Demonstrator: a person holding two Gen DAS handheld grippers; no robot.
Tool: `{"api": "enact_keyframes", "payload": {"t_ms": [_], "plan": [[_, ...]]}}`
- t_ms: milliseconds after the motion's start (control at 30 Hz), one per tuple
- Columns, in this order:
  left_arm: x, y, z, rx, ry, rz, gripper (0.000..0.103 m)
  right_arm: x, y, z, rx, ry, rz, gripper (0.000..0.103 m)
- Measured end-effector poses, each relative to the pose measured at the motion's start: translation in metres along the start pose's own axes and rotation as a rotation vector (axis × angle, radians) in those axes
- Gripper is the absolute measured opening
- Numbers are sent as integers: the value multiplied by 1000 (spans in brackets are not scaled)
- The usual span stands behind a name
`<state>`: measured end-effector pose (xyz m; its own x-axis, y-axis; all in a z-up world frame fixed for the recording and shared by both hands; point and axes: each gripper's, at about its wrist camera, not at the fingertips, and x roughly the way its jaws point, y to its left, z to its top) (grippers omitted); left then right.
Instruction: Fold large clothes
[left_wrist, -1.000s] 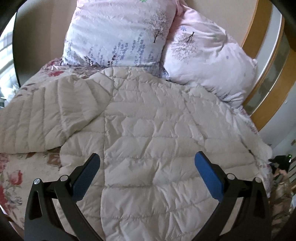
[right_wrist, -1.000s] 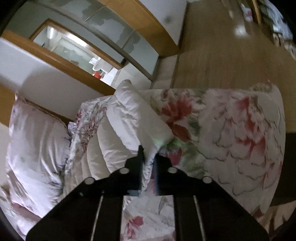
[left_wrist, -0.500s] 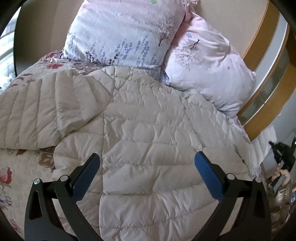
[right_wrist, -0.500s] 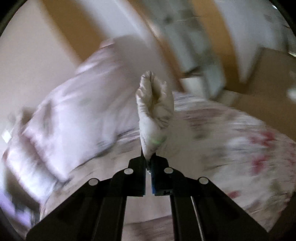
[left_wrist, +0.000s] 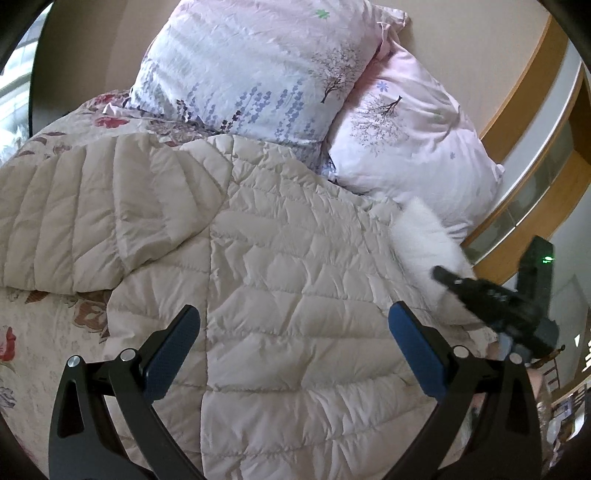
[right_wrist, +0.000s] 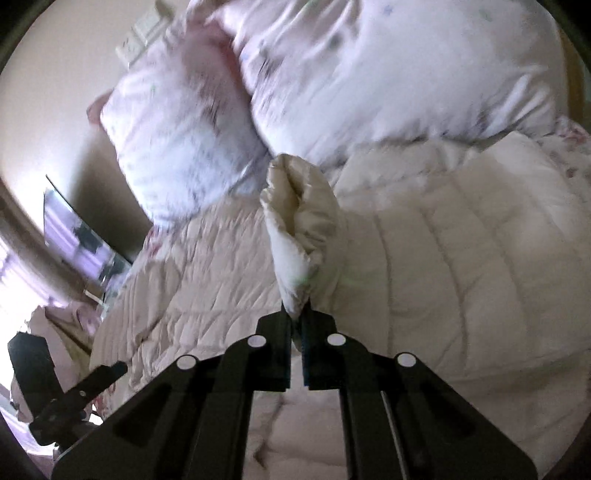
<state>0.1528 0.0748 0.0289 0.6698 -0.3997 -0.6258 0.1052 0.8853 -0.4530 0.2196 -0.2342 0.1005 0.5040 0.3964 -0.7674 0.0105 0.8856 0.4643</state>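
The down jacket (left_wrist: 295, 266) is cream-beige, quilted in stitched panels. The bedspread (left_wrist: 22, 332) is pale with red roses. Two pillows (left_wrist: 251, 70) are pink-white, printed with purple flowers and dark trees. The left gripper (left_wrist: 291, 354) is black with blue pads

Both wrist views angled down, close over the same jacket (left_wrist: 280, 280) and pillows (left_wrist: 251, 74).

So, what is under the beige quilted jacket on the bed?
Under the quilted jacket lies a floral bedspread, visible at the left. Two pillows stand behind. Whatever lies beneath the jacket's middle is covered.
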Motion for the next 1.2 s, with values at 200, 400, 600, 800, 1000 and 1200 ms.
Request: {"api": "enact_keyframes", "payload": {"t_ms": [200, 400, 600, 800, 1000, 1200], "plan": [[4, 3, 2, -17, 11, -21, 102, 28, 25, 3, -29, 30, -4, 5], [27, -18, 12, -8, 88, -115, 102, 45, 18, -9, -43, 119, -66, 26], [74, -33, 17, -131, 236, -237, 89, 3, 4, -17, 35, 99, 28, 76], [119, -49, 22, -194, 323, -249, 75, -48, -79, -31, 416, 29, 104, 76], [146, -55, 21, -218, 360, -233, 39, -58, -143, -40, 646, -48, 65, 61], [154, -50, 28, -216, 326, -222, 7, -51, -156, -23, 631, -119, 2, 10]]}}
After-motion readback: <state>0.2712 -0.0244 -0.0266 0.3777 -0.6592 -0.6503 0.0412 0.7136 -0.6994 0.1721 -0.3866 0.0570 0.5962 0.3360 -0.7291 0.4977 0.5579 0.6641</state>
